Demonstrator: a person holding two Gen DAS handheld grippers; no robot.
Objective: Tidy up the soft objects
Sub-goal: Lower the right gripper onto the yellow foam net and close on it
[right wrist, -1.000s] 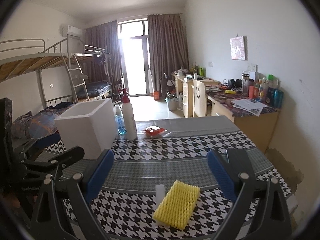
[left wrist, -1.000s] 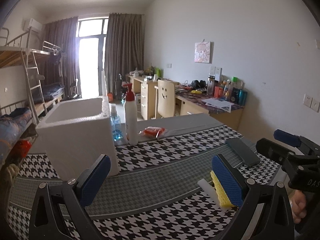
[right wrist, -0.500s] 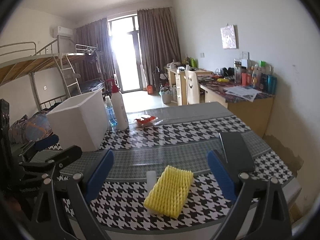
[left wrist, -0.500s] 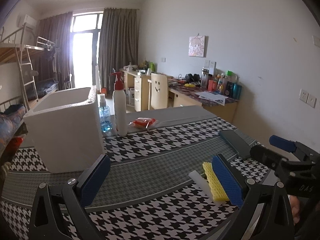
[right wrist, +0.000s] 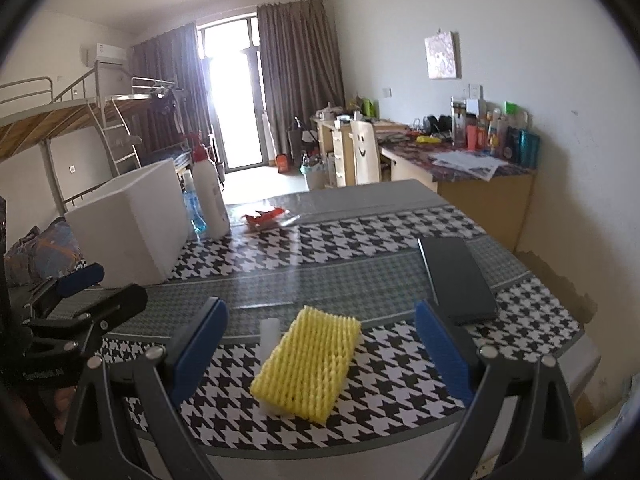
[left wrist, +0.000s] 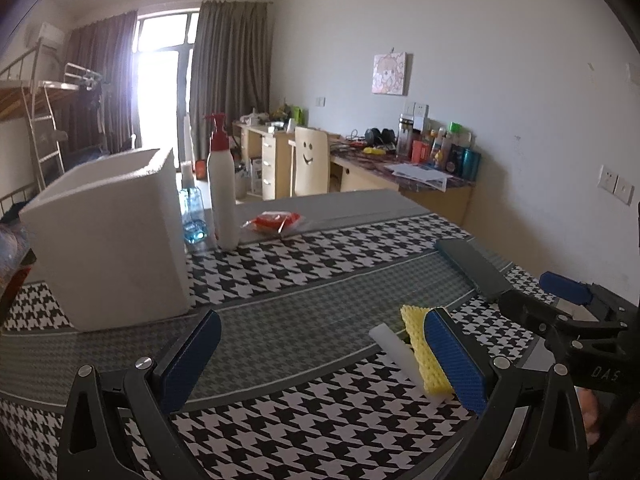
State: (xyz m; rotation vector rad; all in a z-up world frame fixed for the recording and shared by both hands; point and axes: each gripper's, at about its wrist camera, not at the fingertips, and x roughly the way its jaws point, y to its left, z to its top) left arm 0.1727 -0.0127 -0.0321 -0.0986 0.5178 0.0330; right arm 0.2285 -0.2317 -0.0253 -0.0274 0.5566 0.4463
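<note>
Right tongs (right wrist: 320,344): spread wide, framing the yellow foam net (right wrist: 308,364) at lower centre.
Left tongs (left wrist: 320,356): spread, empty.
Foam net: likely light, squashy; pinching across its long edges.

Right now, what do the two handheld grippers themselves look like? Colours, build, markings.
Both match: the left gripper and the right gripper have black, angular plastic frames with cut-out openings, silver screw heads at the joints, and fingers faced with ribbed blue pads. Seen from the side, each body carries a blue part on top and small white lettering, too blurred to read. No cables or sleeves show.
</note>
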